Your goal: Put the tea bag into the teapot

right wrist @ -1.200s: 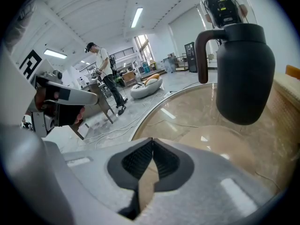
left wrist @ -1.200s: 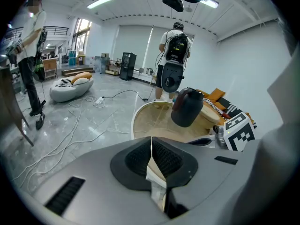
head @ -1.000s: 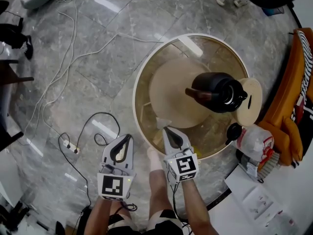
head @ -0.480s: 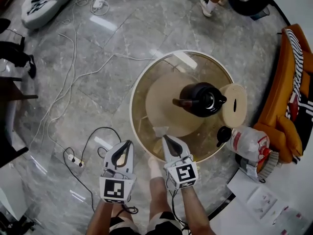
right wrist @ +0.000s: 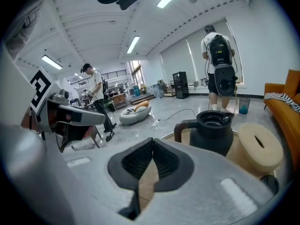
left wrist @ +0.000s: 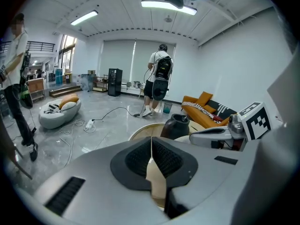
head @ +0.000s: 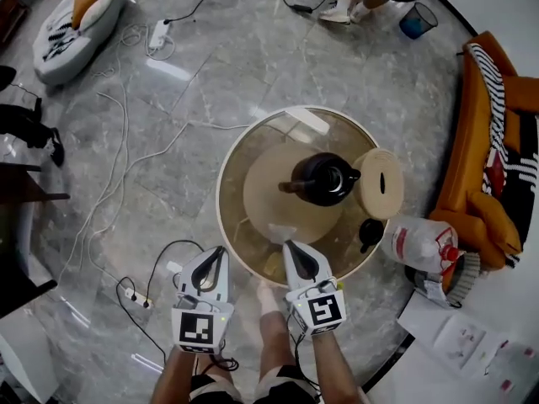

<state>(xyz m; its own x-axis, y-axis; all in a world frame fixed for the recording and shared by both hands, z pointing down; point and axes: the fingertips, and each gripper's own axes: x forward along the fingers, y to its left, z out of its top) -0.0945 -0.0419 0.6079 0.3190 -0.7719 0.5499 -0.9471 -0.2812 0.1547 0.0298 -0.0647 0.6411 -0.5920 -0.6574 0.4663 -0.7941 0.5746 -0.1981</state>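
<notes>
A dark teapot (head: 322, 178) stands open-topped on a round glass table (head: 226, 175), on a beige disc. Its small black lid (head: 369, 230) lies to the right. A small white tea bag (head: 280, 232) lies on the table near the front rim. My right gripper (head: 290, 247) is shut, its tip just behind the tea bag, with nothing between the pads. My left gripper (head: 219, 252) is shut and empty, over the floor beside the table's rim. The right gripper view shows the teapot (right wrist: 214, 132) ahead; the left gripper view shows the teapot (left wrist: 176, 125) past the right gripper (left wrist: 220, 135).
A round beige cover with a slot (head: 379, 183) lies right of the teapot. A white plastic bag (head: 417, 242) and an orange sofa (head: 484, 141) stand to the right. Cables and a power strip (head: 135, 295) lie on the floor at left. People stand beyond the table.
The head view has drawn back, so the table and teapot look smaller and lower in frame. Both grippers stay shut in about the same place by the front rim.
</notes>
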